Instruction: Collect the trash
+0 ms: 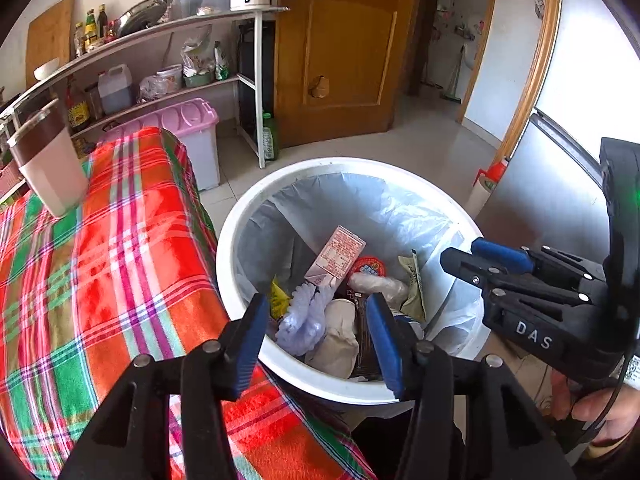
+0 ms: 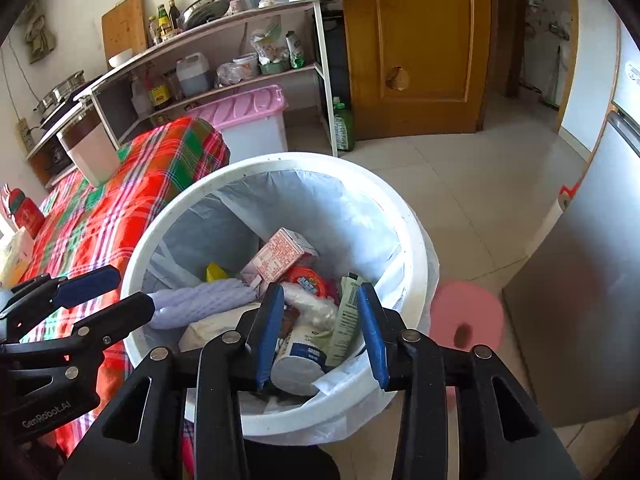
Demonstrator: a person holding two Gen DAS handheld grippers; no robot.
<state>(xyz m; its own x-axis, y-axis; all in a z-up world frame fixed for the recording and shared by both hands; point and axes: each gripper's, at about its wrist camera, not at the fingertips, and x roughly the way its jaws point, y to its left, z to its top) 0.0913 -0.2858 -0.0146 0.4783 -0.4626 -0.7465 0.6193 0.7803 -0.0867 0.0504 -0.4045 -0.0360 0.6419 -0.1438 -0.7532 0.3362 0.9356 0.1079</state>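
Both tongs, left [image 1: 316,340] and right [image 2: 322,332], gape empty above half-hidden, seemingly crumpled trash [image 1: 340,280].

I see plaid cloth [image 1: 100,264] left | cup [image 1: 50,160] far-left | pink-lidded bin [image 1: 188,120] beyond | wooden door [image 1: 340,48] far

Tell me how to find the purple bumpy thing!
Find the big white bin beside the bed with the plaid cloth. Look inside among the trash, on the side nearest the bed, next to the pink carton. The foam net is the only pale purple piece, with a bumpy mesh skin.
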